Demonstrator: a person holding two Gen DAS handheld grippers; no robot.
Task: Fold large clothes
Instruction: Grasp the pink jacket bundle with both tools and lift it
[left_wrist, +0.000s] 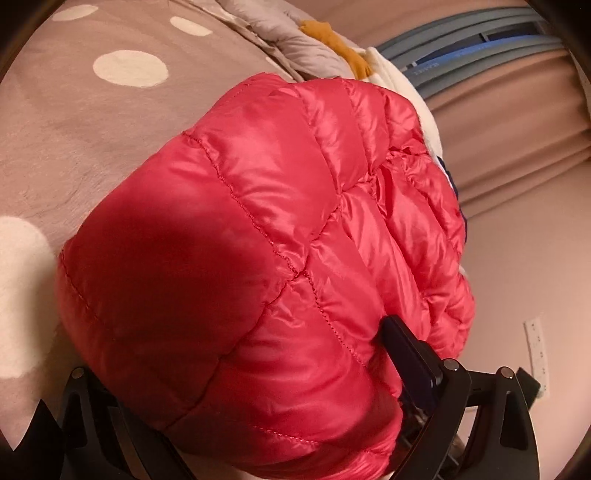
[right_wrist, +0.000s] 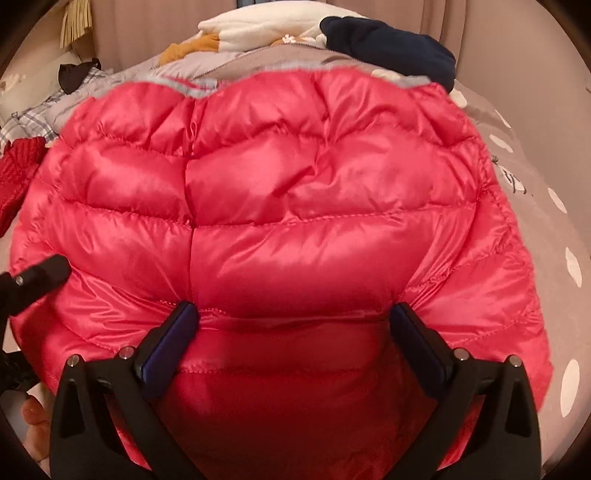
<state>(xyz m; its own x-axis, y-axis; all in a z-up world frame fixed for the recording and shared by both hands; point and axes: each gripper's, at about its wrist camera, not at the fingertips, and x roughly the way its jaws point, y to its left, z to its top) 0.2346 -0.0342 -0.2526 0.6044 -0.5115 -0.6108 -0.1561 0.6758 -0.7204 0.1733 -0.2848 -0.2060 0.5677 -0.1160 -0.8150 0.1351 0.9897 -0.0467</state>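
A shiny red quilted down jacket (left_wrist: 258, 240) lies bunched on a brown bedspread with white dots (left_wrist: 92, 122). It fills the right wrist view (right_wrist: 295, 206) too. My left gripper (left_wrist: 258, 369) has its jaws wide apart with the jacket's thick edge between them; only the right finger (left_wrist: 410, 354) shows, the left one is hidden under fabric. My right gripper (right_wrist: 295, 317) is open, its two fingers (right_wrist: 173, 332) spread wide and pressed against the jacket's near edge. The left gripper's finger (right_wrist: 40, 277) shows at the left edge of the right wrist view.
A pile of other clothes lies beyond the jacket: a grey garment (right_wrist: 236, 62), a white one (right_wrist: 258, 29), a dark navy one (right_wrist: 391, 51), a plaid shirt (right_wrist: 33, 118) and a red knit (right_wrist: 18, 173). Beige curtains (left_wrist: 517, 122) hang behind.
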